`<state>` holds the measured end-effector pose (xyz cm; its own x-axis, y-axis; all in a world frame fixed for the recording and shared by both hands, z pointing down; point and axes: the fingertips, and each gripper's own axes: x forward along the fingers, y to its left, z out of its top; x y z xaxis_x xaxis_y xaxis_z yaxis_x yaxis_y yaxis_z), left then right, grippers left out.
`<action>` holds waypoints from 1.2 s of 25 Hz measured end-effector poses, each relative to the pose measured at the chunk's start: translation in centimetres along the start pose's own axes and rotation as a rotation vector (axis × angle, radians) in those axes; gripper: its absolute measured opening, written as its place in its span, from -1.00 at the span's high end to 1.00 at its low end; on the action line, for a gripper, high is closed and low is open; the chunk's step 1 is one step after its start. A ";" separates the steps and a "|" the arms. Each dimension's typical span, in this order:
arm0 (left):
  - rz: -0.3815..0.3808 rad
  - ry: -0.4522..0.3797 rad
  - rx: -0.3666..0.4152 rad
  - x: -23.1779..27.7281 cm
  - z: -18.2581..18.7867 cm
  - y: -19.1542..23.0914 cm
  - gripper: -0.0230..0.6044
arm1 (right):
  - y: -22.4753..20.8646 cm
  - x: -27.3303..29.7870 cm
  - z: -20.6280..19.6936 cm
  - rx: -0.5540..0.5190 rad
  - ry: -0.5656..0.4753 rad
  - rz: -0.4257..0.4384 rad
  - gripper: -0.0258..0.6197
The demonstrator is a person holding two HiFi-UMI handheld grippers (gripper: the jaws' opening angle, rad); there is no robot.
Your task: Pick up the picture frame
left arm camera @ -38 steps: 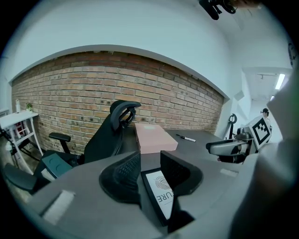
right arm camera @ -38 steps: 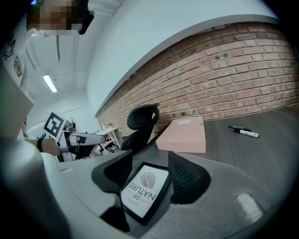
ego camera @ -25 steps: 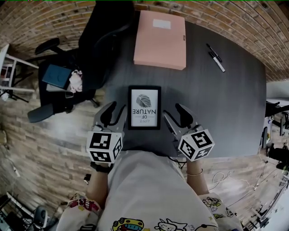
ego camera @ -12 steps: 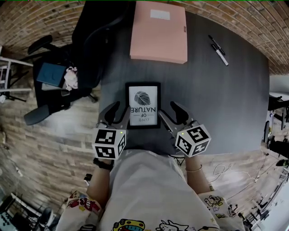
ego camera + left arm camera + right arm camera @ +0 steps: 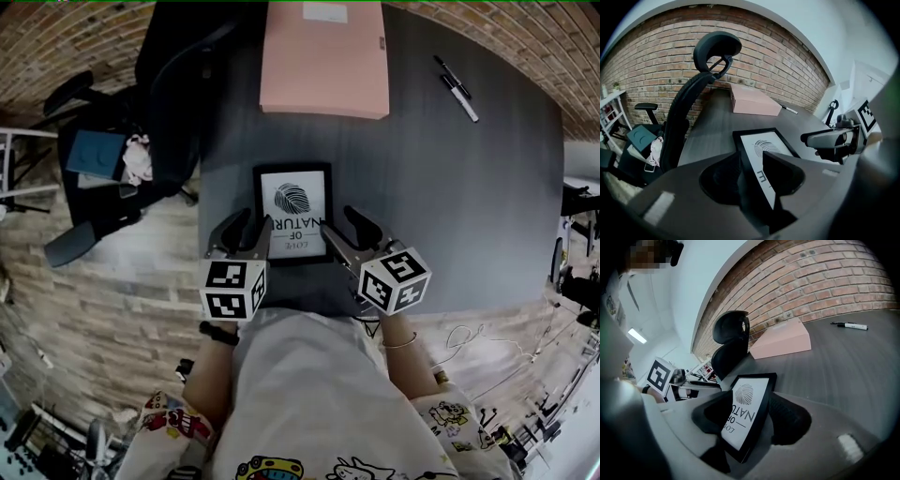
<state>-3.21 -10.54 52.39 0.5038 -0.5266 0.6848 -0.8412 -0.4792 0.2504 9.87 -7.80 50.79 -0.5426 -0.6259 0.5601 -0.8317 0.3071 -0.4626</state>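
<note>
One picture frame [image 5: 292,211] lies flat near the dark table's [image 5: 469,206] near edge. Two grippers flank it: the left gripper [image 5: 246,234] and the right gripper [image 5: 345,232] each have their jaws spread astride a side edge. Farther off lie one pink box [image 5: 325,58] and two pens [image 5: 457,89].

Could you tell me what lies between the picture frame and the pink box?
Only bare tabletop separates the picture frame from the pink box, per the head view.

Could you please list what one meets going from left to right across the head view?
Blue book → left gripper → picture frame → right gripper → two markers.
</note>
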 end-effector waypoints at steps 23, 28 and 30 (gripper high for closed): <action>0.012 0.041 -0.120 2.3 -2.2 0.6 0.55 | -1.6 1.4 -0.7 0.107 0.000 -0.001 0.17; 0.018 0.020 -0.177 2.3 -2.1 0.7 0.61 | -1.6 1.3 -0.9 0.121 -0.001 -0.003 0.18; 0.017 0.018 -0.197 2.3 -2.1 0.8 0.62 | -1.6 1.4 -1.0 0.126 0.000 -0.003 0.18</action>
<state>-3.11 -10.69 55.58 0.4873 -0.5200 0.7016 -0.8725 -0.3231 0.3666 10.35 -8.42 53.01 -0.5401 -0.6265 0.5620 -0.8121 0.2127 -0.5434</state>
